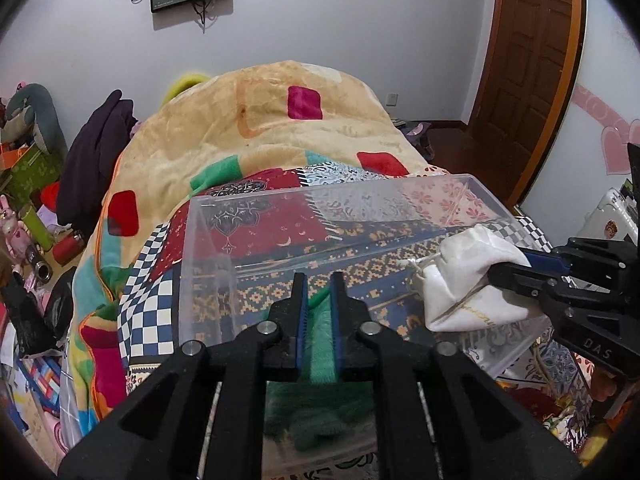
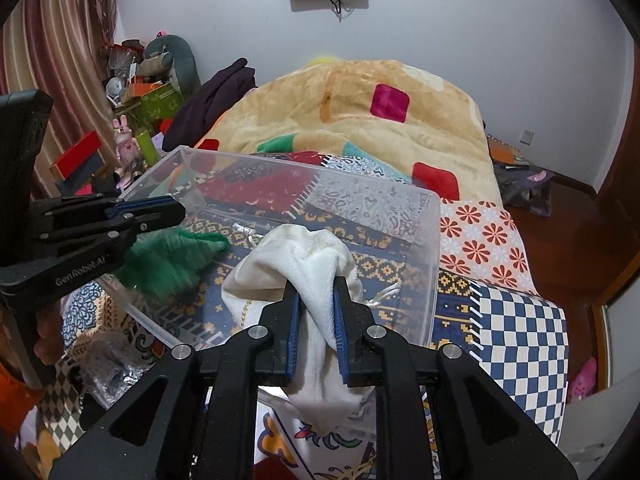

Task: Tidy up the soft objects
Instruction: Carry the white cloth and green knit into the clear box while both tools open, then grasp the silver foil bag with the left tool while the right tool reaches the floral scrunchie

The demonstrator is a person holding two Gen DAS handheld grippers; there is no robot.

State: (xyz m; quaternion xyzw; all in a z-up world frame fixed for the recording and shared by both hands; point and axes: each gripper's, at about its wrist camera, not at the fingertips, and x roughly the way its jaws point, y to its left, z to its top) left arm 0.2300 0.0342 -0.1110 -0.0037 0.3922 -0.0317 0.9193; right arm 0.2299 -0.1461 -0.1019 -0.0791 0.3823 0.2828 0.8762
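Clear plastic bin point(image 1: 208, 248) on patchwork bed point(image 2: 520, 320). Left claw point(image 1: 319, 280) clamps fuzzy green cloth point(image 1: 320, 348), lower end hidden; right claw point(image 2: 316, 286) pinches plush white pouch point(image 2: 296, 256) over the bin's 3 o'clock end, gold lettering illegible.

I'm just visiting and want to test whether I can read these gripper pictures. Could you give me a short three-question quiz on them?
1. True or false: the left gripper is empty.
2. What is the right gripper shut on? A) a red sock B) a white cloth C) a book
3. What clear container lies under both grippers on the patterned bedspread?

Key:
1. False; it is shut on a green fuzzy cloth.
2. B, the white cloth.
3. A clear plastic bin.
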